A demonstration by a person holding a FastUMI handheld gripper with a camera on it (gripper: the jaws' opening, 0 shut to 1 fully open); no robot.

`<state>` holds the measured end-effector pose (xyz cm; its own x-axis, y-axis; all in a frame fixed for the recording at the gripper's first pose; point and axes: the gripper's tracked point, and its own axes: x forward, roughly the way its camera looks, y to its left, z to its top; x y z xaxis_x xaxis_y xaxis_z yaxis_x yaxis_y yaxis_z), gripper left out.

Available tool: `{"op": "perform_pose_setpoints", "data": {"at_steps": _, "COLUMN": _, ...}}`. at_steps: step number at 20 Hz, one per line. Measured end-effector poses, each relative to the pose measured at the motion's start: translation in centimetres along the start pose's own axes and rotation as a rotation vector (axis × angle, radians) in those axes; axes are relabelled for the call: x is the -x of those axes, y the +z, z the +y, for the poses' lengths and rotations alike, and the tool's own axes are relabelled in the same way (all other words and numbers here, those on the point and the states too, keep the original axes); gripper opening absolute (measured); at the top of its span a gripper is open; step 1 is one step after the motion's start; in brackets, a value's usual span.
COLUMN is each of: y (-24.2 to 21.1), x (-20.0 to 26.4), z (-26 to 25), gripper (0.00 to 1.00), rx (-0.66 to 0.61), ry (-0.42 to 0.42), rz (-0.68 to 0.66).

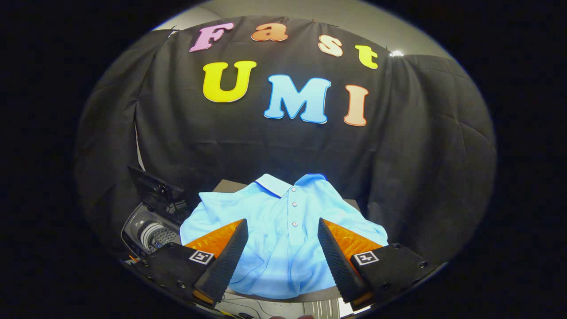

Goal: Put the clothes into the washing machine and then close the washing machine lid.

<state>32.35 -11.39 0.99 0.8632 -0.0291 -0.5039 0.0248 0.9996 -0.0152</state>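
The gripper [282,230] hangs above the front of a light blue polo shirt [283,221] with its fingers spread wide apart, gripping nothing; the shirt's button placket runs up the gap between them toward 12 o'clock. The shirt lies flat on a dark platform [228,186], collar at the far edge, sleeves spilling out at 9 and 3 o'clock, hem reaching the near edge. At 9 o'clock from the shirt, just beyond the left finger, the washing machine [144,232] sits open, its lid [155,188] raised, the perforated drum [161,237] visible inside. Black cloth [421,155] closes in behind and to the sides.
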Motion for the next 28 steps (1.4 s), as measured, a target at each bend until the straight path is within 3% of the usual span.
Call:
{"op": "perform_pose_setpoints", "data": {"at_steps": 14, "y": -3.0, "x": -8.4, "z": -0.4, "gripper": 0.98, "rx": -0.006, "ry": -0.008, "rz": 0.083}}
{"op": "perform_pose_setpoints", "data": {"at_steps": 28, "y": -4.8, "x": -10.2, "z": 0.0, "gripper": 0.97, "rx": -0.142, "ry": 0.075, "rz": 0.126}}
